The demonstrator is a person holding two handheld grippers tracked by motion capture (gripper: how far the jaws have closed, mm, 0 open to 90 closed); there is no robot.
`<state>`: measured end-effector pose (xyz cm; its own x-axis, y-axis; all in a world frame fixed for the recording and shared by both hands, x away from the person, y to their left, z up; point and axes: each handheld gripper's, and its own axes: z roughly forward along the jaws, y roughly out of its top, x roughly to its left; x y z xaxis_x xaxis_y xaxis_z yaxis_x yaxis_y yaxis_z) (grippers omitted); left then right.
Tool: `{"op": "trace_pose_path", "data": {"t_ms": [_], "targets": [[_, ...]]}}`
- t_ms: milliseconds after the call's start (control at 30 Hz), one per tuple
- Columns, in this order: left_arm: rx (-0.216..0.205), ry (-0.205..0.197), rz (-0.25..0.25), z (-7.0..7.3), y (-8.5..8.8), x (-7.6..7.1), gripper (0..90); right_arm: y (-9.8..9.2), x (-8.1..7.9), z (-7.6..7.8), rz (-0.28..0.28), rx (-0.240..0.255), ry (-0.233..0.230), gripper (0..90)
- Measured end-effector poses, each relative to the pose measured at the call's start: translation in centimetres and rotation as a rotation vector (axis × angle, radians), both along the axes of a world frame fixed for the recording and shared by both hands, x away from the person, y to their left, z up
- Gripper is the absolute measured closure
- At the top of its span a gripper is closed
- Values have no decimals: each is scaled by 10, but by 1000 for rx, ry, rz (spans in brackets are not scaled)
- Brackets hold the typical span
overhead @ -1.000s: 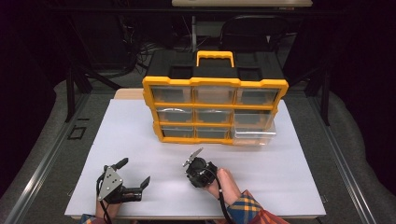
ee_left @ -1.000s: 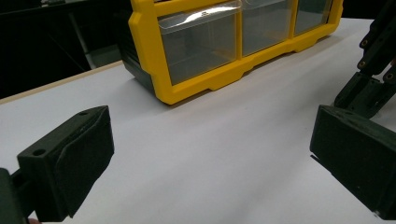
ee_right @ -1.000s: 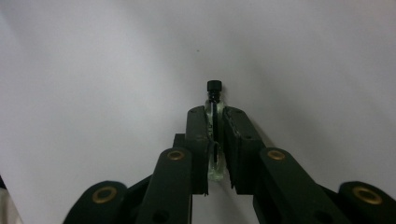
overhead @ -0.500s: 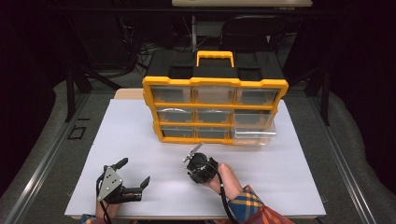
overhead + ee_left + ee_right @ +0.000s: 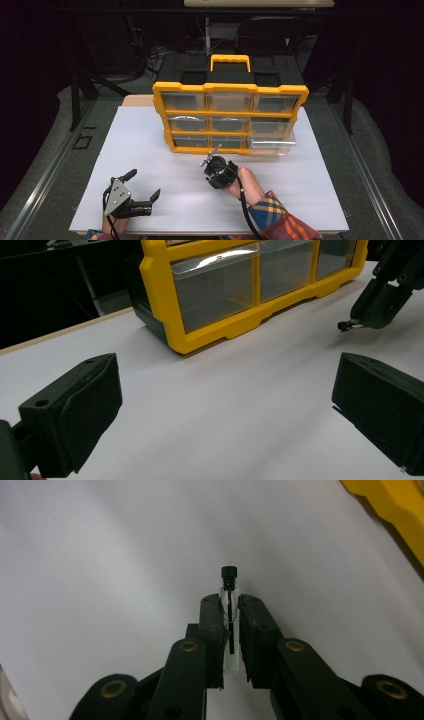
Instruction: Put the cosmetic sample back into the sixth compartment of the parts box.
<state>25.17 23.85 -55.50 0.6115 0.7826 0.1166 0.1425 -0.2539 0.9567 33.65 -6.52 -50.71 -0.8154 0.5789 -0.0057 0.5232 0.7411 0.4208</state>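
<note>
1. Dark room all round; a white bench (image 5: 150, 145) takes up the lit middle, and a person's hands come in at its near edge.
2. Nearest, the left tongs (image 5: 131, 196) lie low at the bench's near left, spread wide with nothing between them. They look parked, probably to leave the work to the other hand.
3. Their own camera shows the two black jaws far apart over bare white surface, touching nothing.
4. A little farther in, right of centre, the right tongs (image 5: 216, 167) are clenched on a vial (image 5: 230, 625), a small clear tube with a black cap.
5. That vial stands along the jaws, cap end out past the tips, so it sits above the bench and just in front of the organizer; the grip seems set for carrying it cap-first.
6. Beyond, a yellow organizer (image 5: 230, 117) stands upright facing the person, its clear drawers in three rows.
7. One drawer (image 5: 272, 145), bottom right, sticks out forward, likely the vial's source or goal.
</note>
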Motion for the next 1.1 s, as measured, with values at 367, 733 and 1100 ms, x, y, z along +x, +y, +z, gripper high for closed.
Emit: {"op": "trace_pose_path", "data": {"t_ms": [367,733,1100], "targets": [[-1,0,1,0,0,0,0,-4,11,8,4,-28,7,808],[-1,0,1,0,0,0,0,-6,20,17,15,-59,2,808],[-3,-1,1,0,0,0,0,-5,27,27,23,-84,-3,808]]}}
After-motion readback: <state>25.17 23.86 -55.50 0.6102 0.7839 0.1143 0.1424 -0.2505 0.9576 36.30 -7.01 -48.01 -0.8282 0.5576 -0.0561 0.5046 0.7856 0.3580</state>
